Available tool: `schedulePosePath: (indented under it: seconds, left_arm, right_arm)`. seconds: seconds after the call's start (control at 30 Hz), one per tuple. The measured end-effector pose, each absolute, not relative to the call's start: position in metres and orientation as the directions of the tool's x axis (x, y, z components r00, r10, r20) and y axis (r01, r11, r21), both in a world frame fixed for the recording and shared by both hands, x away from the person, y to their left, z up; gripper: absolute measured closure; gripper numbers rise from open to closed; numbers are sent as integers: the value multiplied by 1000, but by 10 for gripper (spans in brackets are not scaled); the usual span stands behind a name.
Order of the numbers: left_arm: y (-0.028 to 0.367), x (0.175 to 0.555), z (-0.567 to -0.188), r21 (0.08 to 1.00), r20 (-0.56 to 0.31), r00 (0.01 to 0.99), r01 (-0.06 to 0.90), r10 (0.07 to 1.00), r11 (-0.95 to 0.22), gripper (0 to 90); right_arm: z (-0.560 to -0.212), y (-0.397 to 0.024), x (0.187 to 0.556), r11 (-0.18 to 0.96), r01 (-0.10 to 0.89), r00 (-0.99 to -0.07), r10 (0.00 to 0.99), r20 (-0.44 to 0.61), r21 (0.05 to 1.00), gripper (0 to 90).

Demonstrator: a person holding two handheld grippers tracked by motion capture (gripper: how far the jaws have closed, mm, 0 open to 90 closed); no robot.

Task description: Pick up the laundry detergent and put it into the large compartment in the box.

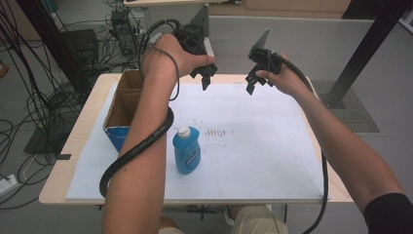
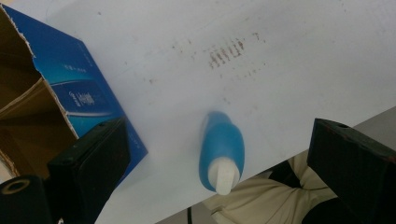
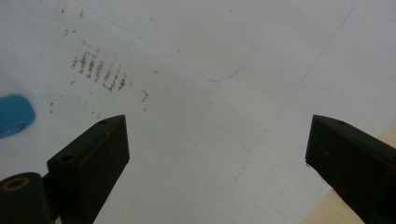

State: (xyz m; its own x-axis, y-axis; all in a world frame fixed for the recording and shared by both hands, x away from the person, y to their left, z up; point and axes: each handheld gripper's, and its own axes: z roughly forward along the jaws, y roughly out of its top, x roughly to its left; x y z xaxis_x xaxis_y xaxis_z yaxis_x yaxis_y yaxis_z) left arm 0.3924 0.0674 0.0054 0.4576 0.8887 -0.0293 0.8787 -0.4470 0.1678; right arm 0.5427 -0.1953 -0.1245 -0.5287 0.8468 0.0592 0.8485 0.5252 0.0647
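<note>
A blue bottle with a white cap stands upright on the white sheet, near the front left. An open cardboard box with blue sides stands to its left. Both grippers are held high over the far edge of the table. My left gripper is open and empty; its own view looks down on the blue bottle and the box. My right gripper is open and empty over the sheet; the bottle's edge shows at the left of its view.
The white sheet covers most of a wooden table. Brown smudges mark the sheet's middle. Cables and equipment lie on the floor at the left. A black frame post stands at the right.
</note>
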Motion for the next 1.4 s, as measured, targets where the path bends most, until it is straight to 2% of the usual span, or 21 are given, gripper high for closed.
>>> schedulePosePath:
  seconds: [1.4]
  left_arm:
    - [66,375,-2,168,-34,479,868,877,-468,66]
  right_arm:
    - [-124,-194,540,530,846,-533,845,50,57,63]
